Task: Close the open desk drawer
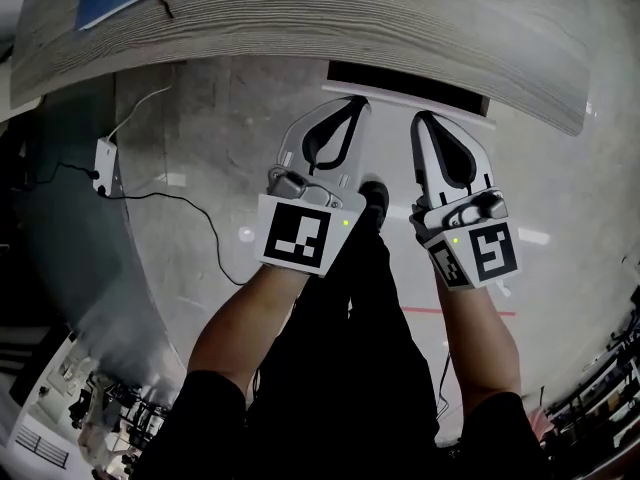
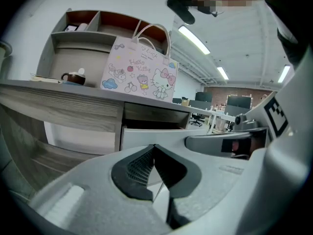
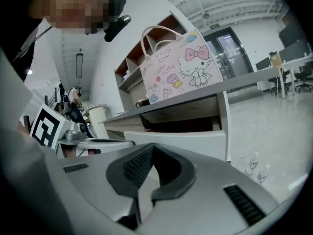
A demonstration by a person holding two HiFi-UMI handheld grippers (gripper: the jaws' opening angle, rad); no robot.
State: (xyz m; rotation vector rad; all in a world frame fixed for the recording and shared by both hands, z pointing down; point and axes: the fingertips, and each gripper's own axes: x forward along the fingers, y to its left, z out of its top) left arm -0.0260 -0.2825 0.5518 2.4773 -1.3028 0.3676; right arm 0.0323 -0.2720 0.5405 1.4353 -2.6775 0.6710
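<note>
**A:** How are the arms held?

**B:** Two forearms (image 1: pixel 245 318) come up from the bottom edge of the head view, side by side, above black trousers (image 1: pixel 360 368) and a shoe (image 1: pixel 375 203). The left gripper (image 1: pixel 356 104) and right gripper (image 1: pixel 421 120) both point at the upper middle of the frame. Their marker cubes (image 1: pixel 300 233) sit nearest the wrists.

**A:** And the jaws?

**B:** Together on both. In the left gripper view the ribbed pads (image 2: pixel 138 168) meet at the tip with nothing between them. The right gripper's pads (image 3: pixel 138 164) do the same.

**A:** Where is the drawer?

**B:** The drawer (image 1: pixel 400 81) is just past the tips, in the upper middle of the head view. It stands out from under the desk (image 1: pixel 300 28), with a dark gap behind its white front. I cannot tell whether either tip touches that front.

**A:** And beyond it?

**B:** A pink cartoon bag (image 2: pixel 139 72) stands on the desk, top centre of the left gripper view. A mug (image 2: pixel 73 76) is to its left and a shelf (image 2: pixel 93 31) behind.

**A:** What is hard to make out?

**B:** The drawer's inside is only darkness. The gripper bodies fill the lower half of both gripper views. At the left of the head view a cable (image 1: pixel 190 213) on the floor runs to a small white box (image 1: pixel 105 163) that I cannot identify. The frame cuts off the desk's ends.
</note>
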